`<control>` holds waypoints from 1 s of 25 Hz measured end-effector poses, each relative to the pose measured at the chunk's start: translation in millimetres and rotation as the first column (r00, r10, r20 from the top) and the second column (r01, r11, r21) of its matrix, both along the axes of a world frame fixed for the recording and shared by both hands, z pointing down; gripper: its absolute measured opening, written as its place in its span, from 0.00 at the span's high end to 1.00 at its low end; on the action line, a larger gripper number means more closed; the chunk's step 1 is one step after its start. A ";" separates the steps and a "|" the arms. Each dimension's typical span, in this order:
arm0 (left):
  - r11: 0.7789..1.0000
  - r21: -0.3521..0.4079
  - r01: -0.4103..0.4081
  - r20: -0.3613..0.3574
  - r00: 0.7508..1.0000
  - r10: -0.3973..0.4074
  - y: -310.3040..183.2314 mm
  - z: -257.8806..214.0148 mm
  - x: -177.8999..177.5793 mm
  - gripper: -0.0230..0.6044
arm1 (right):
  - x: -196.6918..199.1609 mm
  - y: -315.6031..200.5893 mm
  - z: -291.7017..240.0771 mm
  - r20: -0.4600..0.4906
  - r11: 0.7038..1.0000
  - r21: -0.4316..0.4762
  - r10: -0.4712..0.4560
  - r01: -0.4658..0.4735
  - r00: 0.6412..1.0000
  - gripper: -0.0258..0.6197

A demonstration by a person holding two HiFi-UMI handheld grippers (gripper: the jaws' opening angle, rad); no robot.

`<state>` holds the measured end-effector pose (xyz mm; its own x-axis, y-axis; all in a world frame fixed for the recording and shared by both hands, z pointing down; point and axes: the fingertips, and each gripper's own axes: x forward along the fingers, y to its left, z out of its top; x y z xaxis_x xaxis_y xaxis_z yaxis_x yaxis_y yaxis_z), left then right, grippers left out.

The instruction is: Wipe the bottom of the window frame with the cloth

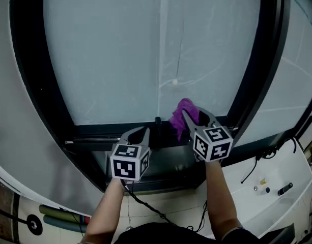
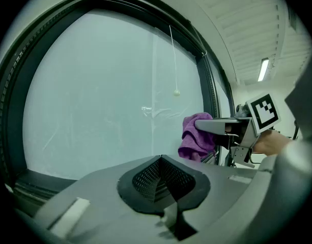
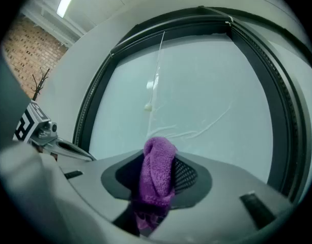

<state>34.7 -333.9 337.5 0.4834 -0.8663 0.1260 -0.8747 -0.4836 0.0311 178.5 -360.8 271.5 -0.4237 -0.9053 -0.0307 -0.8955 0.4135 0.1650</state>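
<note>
**Purple cloth held at the window's lower rail**

The right tongs [image 3: 157, 183] pinch a folded purple terry cloth [image 3: 158, 161], its nubby loop bulging past the dark mesh pads [image 3: 188, 175]. In the head view the cloth sits at 6 o'clock of the pale frosted pane [image 1: 110, 60], right at the black bottom rail of the window frame [image 1: 105, 132]. Whether it touches the rail cannot be told. The left tongs [image 2: 161, 160], smooth grey with ribbed mesh pads [image 2: 145, 179], are pressed together on nothing and hover at 8 o'clock of the cloth, near the same rail. A small round bead [image 1: 174, 83] on a thin cord [image 2: 173, 60] hangs before the glass.
</note>
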 end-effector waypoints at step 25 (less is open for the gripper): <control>0.991 -0.133 0.032 0.004 0.999 -0.031 -12.0 56.6 -9.0 0.94 | -0.6 -71.2 127.0 -0.194 0.962 -0.220 0.119 -0.161 0.974 0.75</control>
<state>25.6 -345.9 394.1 0.4558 -0.8565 0.2424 -0.8896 -0.4474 0.0920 177.9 -432.0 398.6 -0.2718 -0.9288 0.2518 -0.9122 0.3320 0.2401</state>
